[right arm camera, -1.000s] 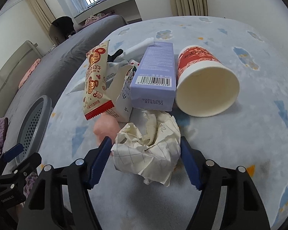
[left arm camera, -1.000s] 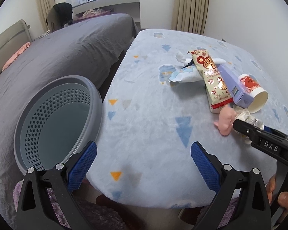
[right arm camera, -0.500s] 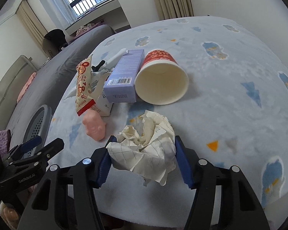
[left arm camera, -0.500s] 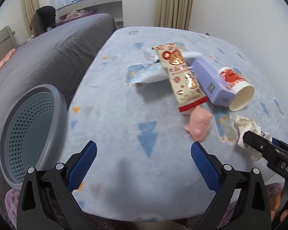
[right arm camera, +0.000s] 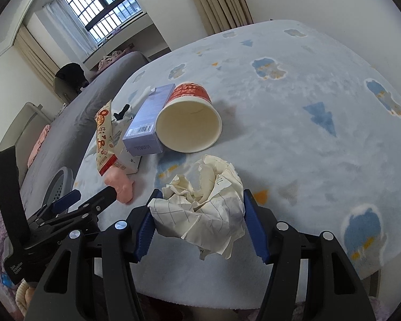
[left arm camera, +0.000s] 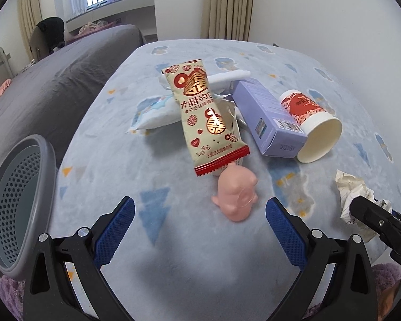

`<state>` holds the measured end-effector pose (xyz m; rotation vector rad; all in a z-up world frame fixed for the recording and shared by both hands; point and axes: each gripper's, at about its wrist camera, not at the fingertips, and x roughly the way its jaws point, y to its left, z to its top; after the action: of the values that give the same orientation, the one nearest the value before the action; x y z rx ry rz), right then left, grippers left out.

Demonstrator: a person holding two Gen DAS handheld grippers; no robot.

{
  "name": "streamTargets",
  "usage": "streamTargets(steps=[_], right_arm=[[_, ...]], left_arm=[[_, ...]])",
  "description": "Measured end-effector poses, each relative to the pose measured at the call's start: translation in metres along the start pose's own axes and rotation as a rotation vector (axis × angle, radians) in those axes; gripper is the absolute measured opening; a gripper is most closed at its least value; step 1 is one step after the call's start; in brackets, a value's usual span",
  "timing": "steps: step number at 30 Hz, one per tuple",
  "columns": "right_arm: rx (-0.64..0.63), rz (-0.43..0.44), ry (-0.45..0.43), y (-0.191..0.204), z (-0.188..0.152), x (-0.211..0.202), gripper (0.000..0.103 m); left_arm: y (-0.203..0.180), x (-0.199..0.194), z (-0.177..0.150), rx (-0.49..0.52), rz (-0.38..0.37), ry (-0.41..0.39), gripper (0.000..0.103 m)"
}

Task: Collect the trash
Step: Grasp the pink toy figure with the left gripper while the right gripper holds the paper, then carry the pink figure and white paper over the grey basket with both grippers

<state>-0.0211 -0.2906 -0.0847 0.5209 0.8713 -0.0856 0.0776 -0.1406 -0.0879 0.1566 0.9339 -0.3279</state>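
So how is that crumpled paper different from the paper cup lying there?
The crumpled paper is a wrinkled, shapeless wad with grid lines; the paper cup keeps its smooth round form, red-printed outside. The wad sits squeezed between the right gripper's blue pads, while the cup lies free on its side against a purple box. Both are pale paper on the blue tablecloth.

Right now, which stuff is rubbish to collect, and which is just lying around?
For the job:
crumpled white paper ball, in the right gripper
red-and-cream snack wrapper
red-and-white paper cup
purple cardboard box
grey perforated plastic basket

Lying about:
pink rubber toy figure
grey bedspread
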Motion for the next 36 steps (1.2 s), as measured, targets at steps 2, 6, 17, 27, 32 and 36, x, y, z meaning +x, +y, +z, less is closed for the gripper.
streamTargets(steps=[2, 6, 17, 27, 32, 36], right_arm=[[0.003, 0.005, 0.001, -0.001, 0.001, 0.001, 0.058], [-0.001, 0.002, 0.002, -0.001, 0.002, 0.005, 0.058], [-0.009, -0.011, 0.016, -0.002, 0.002, 0.014, 0.058], [-0.034, -0.007, 0.009, 0.006, 0.001, 0.013, 0.059], [-0.058, -0.016, 0.010, 0.015, -0.004, 0.011, 0.059], [-0.072, -0.017, 0.012, 0.025, -0.009, 0.009, 0.058]], left_arm=[[-0.002, 0.005, 0.002, -0.010, -0.011, 0.004, 0.096], [-0.006, 0.019, 0.003, -0.034, -0.037, 0.033, 0.097], [-0.015, 0.037, 0.003, 0.020, 0.029, 0.045, 0.071], [-0.008, 0.009, -0.009, 0.054, -0.033, 0.018, 0.035], [0.012, -0.009, -0.017, 0.036, -0.040, 0.007, 0.035], [0.030, -0.021, -0.026, 0.026, -0.059, 0.015, 0.035]])
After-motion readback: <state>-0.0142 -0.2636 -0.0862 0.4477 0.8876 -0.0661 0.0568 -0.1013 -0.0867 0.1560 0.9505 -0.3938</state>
